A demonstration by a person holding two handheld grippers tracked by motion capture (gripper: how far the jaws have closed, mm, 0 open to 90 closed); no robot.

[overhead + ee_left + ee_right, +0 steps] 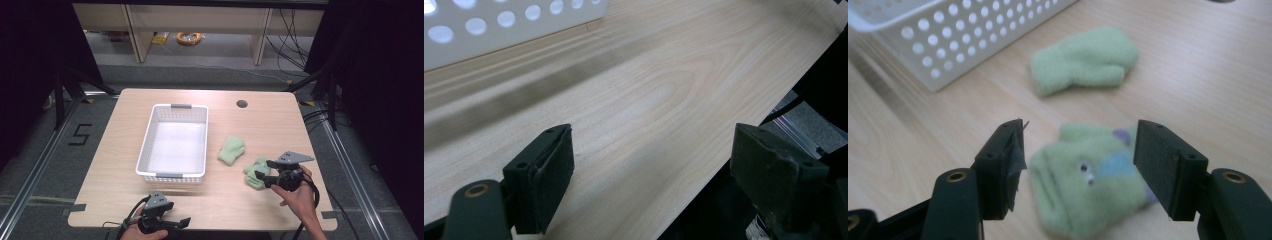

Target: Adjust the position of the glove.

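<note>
Two light green mittens lie on the wooden table (pixel 115 165), to the right of a white perforated basket (pixel 145 145). The plain mitten (pixel 231 149) (pixel 1083 60) lies nearer the basket. The other mitten (pixel 256 172) (pixel 1083 190) has googly eyes and blue and purple patches. My right gripper (pixel 263 170) (pixel 1078 160) is open, hovering with one jaw on each side of the mitten with eyes; the pads do not press it. My left gripper (pixel 186 221) (pixel 651 165) is open and holds nothing, low over the table's front edge below the basket.
The basket (pixel 499 30) (pixel 948 45) has nothing in it and stands left of centre. A round cable hole (pixel 242 104) sits at the table's far side. Beyond the table are shelving legs, cables and a yellow coil on the floor.
</note>
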